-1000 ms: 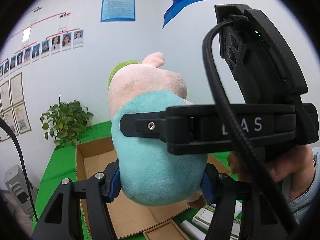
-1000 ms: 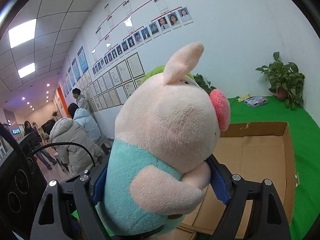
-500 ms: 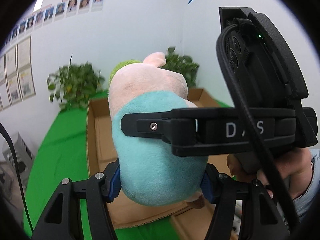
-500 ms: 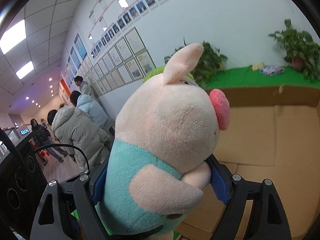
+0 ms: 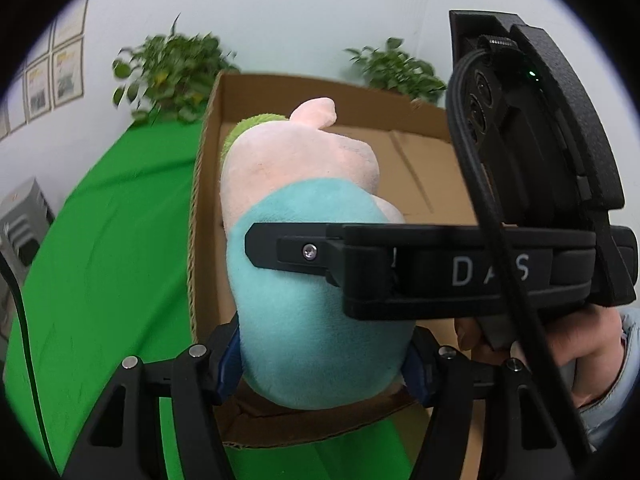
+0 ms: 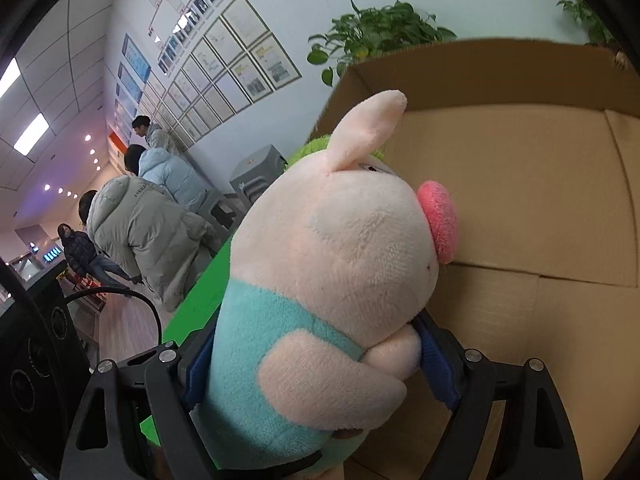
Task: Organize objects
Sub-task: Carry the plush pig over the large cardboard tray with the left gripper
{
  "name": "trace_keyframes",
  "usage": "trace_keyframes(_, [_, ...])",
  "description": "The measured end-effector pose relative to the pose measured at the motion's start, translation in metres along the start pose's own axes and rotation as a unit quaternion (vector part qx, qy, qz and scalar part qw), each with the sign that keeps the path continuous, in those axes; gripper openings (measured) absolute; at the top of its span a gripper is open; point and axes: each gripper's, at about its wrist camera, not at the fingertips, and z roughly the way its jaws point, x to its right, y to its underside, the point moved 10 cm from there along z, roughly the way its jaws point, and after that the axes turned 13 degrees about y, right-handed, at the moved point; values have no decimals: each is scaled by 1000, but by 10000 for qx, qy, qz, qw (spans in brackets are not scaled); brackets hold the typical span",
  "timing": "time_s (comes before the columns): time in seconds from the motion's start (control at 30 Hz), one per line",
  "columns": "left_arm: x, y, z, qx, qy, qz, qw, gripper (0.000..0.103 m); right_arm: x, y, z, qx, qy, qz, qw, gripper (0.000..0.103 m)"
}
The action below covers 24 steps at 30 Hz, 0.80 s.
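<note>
Right wrist: plush pig (image 6: 332, 280) between fingers (image 6: 436, 364)

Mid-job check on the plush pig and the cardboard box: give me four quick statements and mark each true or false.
1. Both grippers clamp the plush pig. True: the left gripper and the right gripper press its teal body, though the left's jaws are opening.
2. The cardboard box is sealed. False: it is open-topped.
3. The table cover is green. True.
4. The pig's nose is blue. False: it is pink.
</note>
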Motion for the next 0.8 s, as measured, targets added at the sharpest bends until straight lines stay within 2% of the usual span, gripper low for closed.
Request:
trace_keyframes(0.07, [-2,6,-3,23,-46,-78,10000,69,-5,3,18,-91,-29,-6,10000,82])
trace_keyframes(0.3, [-7,26,-14,-52,-462,-80,9989,72,-11,20,55,-152,2,-212,9997,83])
trace_keyframes(0.47, [-4,36,-23,-8,-361,-197,9992,72,-18,33,63,-201,199,-205,9994,87])
trace_keyframes(0.53, [-10,32,-24,45,-318,-261,9991,72,-18,37,70,-267,319,-218,9989,92])
trace_keyframes(0.63, [-12,28,-33,184,-252,-320,9990,72,-23,39,76,-296,259,-189,9990,99])
trace_keyframes(0.8, [-21,26,-45,354,-357,-388,9980,72,-30,39,67,-346,147,-127,9992,100])
